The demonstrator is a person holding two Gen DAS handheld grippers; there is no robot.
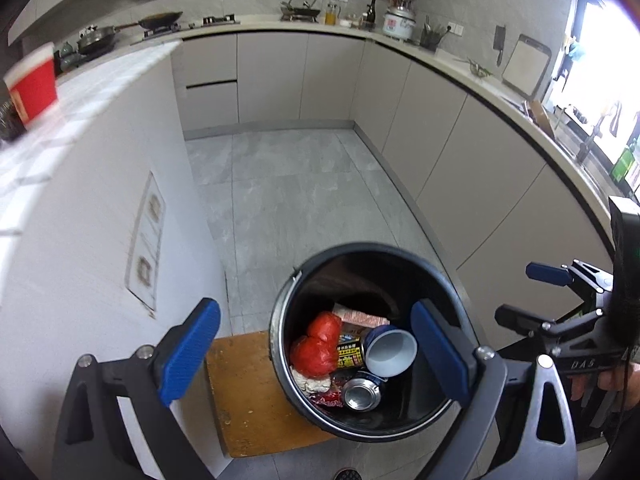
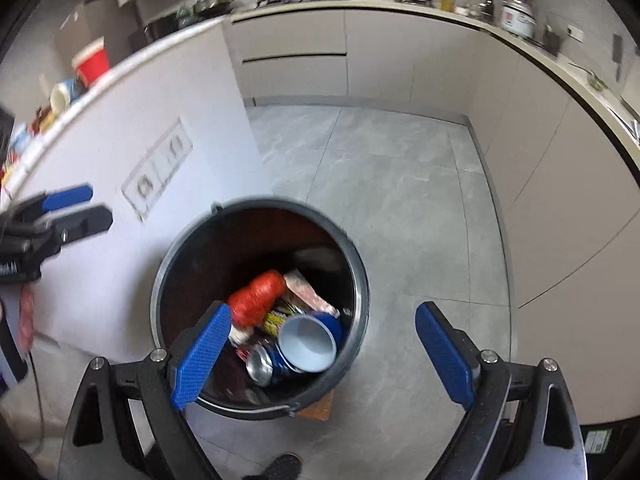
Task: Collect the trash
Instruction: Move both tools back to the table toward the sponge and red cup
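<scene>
Both tongs hang spread wide and empty above the bin (image 1: 280,320): the left tongs (image 1: 316,356) and the right tongs (image 2: 324,354). Inside lie a red bag (image 1: 316,344), a blue cup (image 2: 308,342) and a crushed can (image 1: 360,394); deeper trash is dark and unclear. A red cup (image 1: 34,84) stands blurred on the surface (image 1: 104,80).

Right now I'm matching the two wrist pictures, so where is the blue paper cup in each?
Left wrist: the blue paper cup lies on its side in the black bin, lower middle, right of the red bag.
Right wrist: the cup is lower middle, below-right of that bag.
Shared landmark: the red cup on the counter, upper left.
</scene>
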